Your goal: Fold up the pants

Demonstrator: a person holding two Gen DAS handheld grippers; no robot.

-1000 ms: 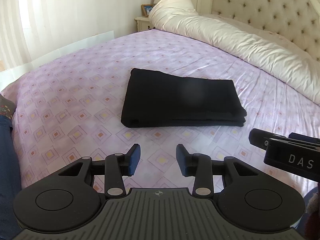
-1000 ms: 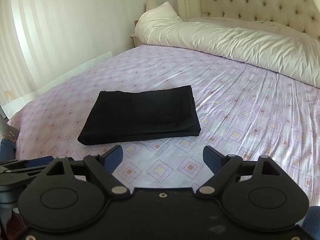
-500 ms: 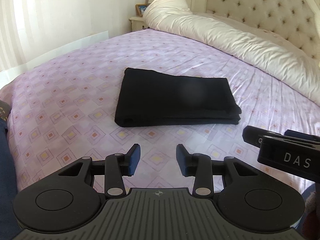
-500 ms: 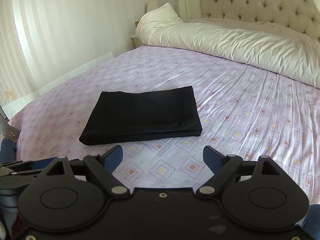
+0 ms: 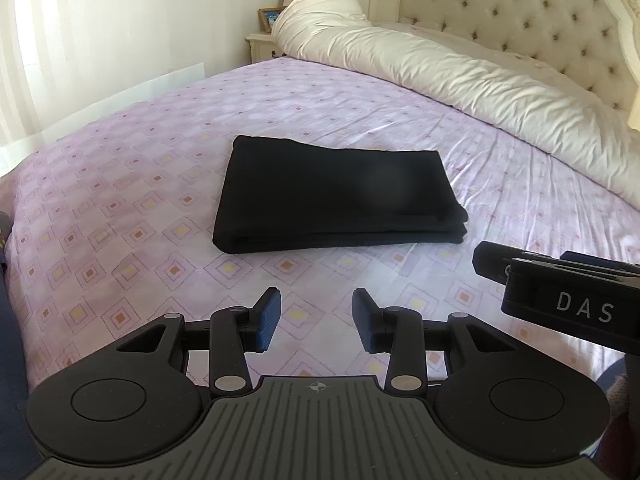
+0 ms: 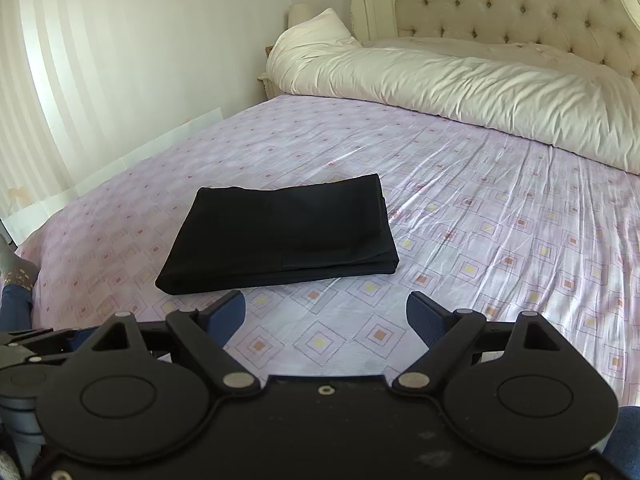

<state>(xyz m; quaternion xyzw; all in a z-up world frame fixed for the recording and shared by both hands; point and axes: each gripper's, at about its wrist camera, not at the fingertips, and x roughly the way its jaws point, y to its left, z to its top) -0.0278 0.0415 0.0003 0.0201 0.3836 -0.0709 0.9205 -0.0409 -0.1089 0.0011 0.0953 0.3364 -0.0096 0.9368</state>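
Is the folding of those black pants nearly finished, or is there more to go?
It looks finished. The black fabric pants lie as a flat, layered rectangle on the lilac diamond-patterned bedsheet. Nothing is in hand: the left gripper and the right gripper are both open, empty and short of the pants. At most, a little tidying of the edges is left.

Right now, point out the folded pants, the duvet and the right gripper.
folded pants [image 5: 336, 196], left wrist view: middle of the top layer.
duvet [image 6: 460, 84], right wrist view: middle of the white roll.
right gripper [image 6: 326, 316], right wrist view: midway between its open fingertips.
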